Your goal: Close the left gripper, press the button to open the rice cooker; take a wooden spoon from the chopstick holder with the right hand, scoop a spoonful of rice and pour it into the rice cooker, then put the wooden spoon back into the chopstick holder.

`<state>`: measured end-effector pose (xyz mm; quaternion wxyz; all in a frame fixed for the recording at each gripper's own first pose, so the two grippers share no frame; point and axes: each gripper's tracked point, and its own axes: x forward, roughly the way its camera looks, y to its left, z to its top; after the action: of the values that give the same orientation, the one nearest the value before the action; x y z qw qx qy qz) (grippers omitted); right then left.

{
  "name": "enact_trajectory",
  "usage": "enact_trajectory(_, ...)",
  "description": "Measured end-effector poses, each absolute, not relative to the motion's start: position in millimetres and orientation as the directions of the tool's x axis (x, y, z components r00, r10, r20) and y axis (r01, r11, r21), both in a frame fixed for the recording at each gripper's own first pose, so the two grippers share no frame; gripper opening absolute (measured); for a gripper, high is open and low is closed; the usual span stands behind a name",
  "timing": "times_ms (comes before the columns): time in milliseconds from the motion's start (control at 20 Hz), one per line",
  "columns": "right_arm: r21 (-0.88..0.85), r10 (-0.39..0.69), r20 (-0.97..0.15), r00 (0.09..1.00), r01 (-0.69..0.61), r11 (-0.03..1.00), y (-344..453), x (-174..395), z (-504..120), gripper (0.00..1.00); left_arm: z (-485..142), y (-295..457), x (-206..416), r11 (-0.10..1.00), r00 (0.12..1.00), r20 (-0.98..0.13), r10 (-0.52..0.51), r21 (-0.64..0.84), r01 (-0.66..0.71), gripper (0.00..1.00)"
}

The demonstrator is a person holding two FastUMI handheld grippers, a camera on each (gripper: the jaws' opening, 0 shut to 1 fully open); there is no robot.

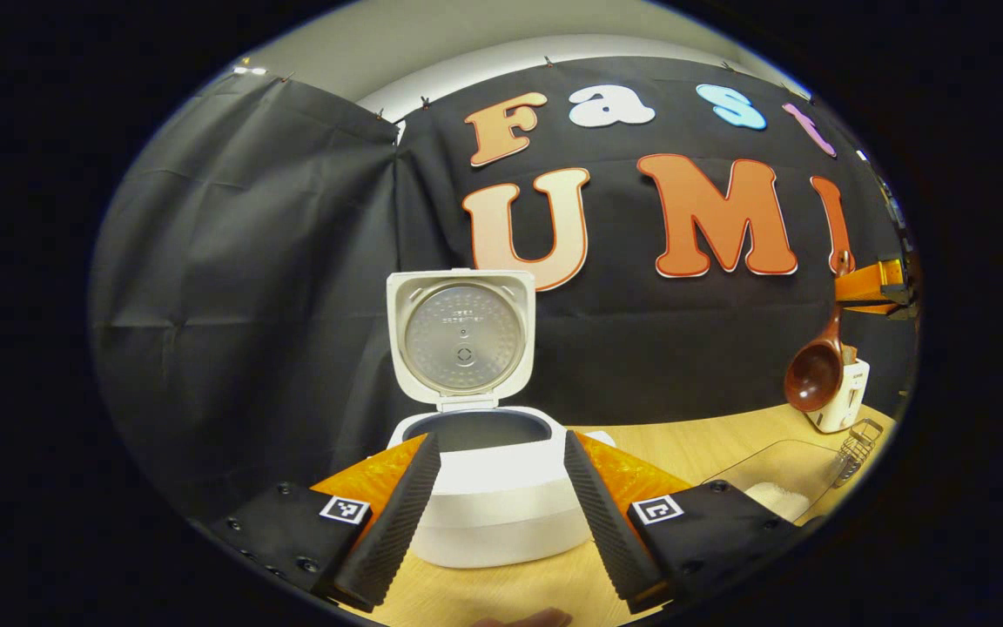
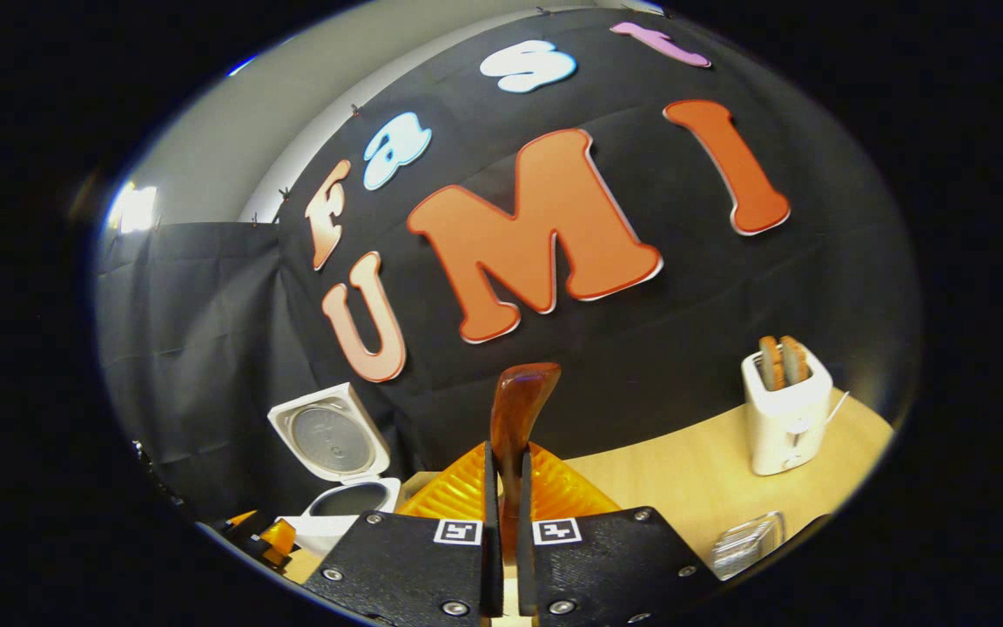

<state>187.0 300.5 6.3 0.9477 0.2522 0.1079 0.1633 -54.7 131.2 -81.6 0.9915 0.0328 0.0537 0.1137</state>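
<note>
**One spoon in hand, rice still to scoop**

Two jobs look done: the rice cooker (image 1: 488,488) stands open near the table's (image 1: 667,448) back-left edge, lid (image 1: 461,338) upright. The left gripper (image 1: 501,505) hangs before it, jaws wide and empty. The right gripper (image 2: 501,522) is clamped narrow on the wooden spoon (image 2: 517,418), its bowl hanging near the toaster (image 2: 784,418) at the right edge. Next, I judge: dip into the rice tub (image 1: 776,483), front-right, keeping the spoon level.
</note>
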Motion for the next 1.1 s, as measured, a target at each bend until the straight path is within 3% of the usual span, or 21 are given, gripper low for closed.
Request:
enact_trajectory(350,0.482,0.153,-0.213,0.965,-0.033,0.876,219.8,184.4,-28.7,0.07,-75.8,118.1,-35.8,0.971,0.966,-0.107,0.237,0.014,-0.237,0.94)
enact_trajectory(550,0.454,0.088,-0.247,0.965,0.035,0.89,195.5,180.4,-42.8,0.07,-67.1,117.5,-27.1,0.969,0.964,-0.095,0.247,-0.003,-0.248,0.94)
enact_trajectory(1100,0.455,0.065,-0.368,0.928,0.119,0.882,199.7,186.3,-87.5,0.07,-53.6,117.8,-14.6,0.966,0.964,-0.081,0.255,-0.014,-0.257,0.93)
